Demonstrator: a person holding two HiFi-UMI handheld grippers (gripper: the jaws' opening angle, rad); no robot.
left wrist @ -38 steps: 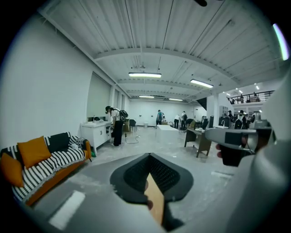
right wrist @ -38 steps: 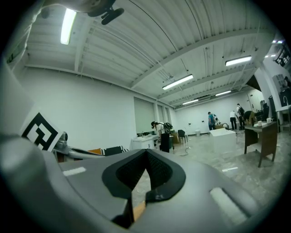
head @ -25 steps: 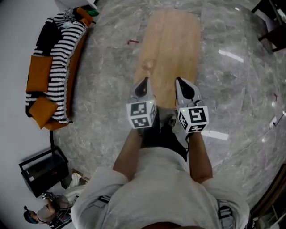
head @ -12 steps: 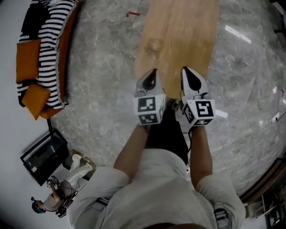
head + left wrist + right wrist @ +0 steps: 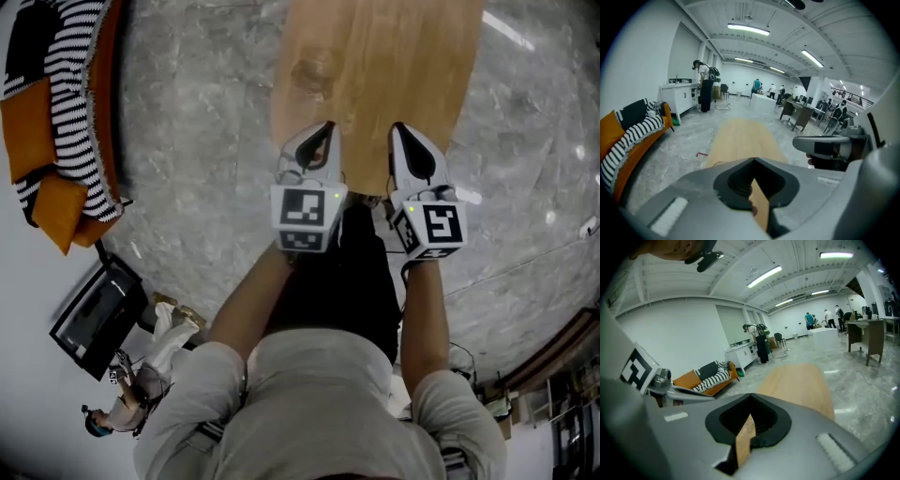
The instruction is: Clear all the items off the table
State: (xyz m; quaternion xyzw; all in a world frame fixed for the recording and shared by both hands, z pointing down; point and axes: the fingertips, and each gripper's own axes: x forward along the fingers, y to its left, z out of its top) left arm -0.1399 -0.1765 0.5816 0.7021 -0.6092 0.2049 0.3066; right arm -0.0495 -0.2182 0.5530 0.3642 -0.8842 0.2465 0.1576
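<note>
The left gripper (image 5: 322,131) and right gripper (image 5: 400,133) are each closed tight with nothing held. They sit side by side, tips over the table's (image 5: 375,66) near edge at upper centre. Floor (image 5: 197,141) runs along both long edges, and the sofa (image 5: 70,94) lies well apart at upper left.

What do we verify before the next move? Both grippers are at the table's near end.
1. Left gripper free to grasp: ok, jaws shut, nothing between them.
2. Right gripper free to grasp: ok, jaws shut, nothing held.
3. Target item on the wooden table: not ok, none shows on its top in any view.
4. Grippers apart from each other: ok, side by side with a gap.
5. Table edge under the grippers: cannot tell, they cover it in the head view.
</note>
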